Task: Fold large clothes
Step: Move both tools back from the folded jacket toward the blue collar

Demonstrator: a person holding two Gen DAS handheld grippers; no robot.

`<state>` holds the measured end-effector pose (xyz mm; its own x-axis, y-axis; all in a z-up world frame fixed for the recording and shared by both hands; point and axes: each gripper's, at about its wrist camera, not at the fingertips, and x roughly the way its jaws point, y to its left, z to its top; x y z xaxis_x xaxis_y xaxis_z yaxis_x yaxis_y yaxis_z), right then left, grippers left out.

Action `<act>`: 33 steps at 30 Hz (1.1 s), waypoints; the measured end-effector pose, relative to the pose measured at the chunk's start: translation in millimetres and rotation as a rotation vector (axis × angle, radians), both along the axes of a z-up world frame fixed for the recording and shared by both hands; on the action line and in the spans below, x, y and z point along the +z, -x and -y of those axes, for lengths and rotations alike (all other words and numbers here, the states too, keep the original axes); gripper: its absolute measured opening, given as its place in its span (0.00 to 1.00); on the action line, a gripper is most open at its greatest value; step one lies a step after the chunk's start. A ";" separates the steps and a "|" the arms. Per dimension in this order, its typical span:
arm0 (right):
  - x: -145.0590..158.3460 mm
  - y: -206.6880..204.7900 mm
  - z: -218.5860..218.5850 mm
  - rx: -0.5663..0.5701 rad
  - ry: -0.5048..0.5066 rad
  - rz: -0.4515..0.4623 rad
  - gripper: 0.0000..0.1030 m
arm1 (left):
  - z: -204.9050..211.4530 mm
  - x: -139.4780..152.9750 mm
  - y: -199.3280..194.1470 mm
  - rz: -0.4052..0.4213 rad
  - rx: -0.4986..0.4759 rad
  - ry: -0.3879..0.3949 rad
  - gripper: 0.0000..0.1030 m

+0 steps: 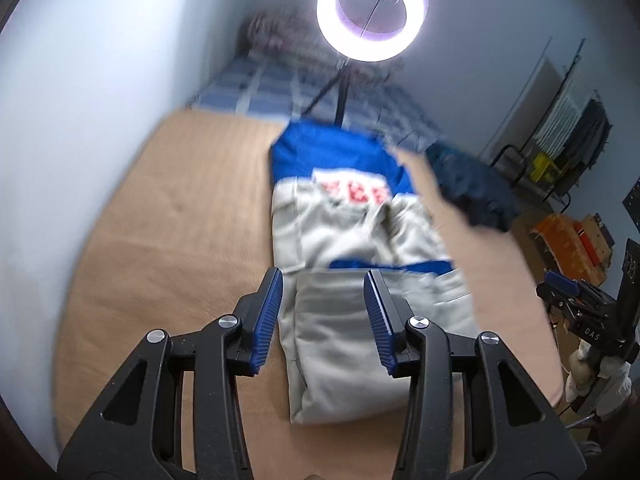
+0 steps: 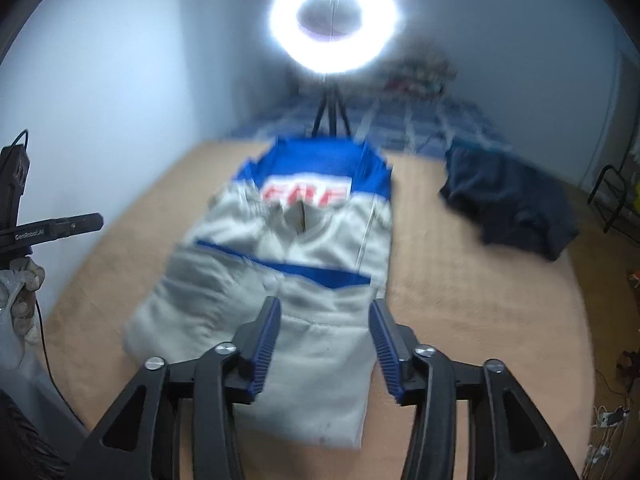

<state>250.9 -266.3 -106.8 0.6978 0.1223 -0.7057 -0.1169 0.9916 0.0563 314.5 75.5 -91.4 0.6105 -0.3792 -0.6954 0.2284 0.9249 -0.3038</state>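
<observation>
I'm working over a tan mat (image 1: 168, 216) spread on the floor of a pale-walled room, a ring light (image 1: 372, 10) on its stand glaring from the far end. My left gripper (image 1: 324, 312) hangs with its jaws apart and nothing between them, above the near end of the grey-and-blue garment (image 1: 352, 240). My right gripper (image 2: 324, 340) is likewise spread and empty above that same near end. The garment lies lengthwise on the mat, already narrowed, its blue end nearest the ring light and a flap turned over at the near end. I judge both tools are held open so I can take the near edge for the next fold. A dark garment (image 2: 508, 204) lies apart to the right of the grey one, probably waiting its turn.
</observation>
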 end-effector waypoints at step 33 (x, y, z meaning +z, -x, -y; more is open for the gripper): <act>104.6 -82.2 53.3 0.041 -0.031 0.127 0.60 | 34.2 93.5 -116.6 0.078 -0.082 -0.128 0.66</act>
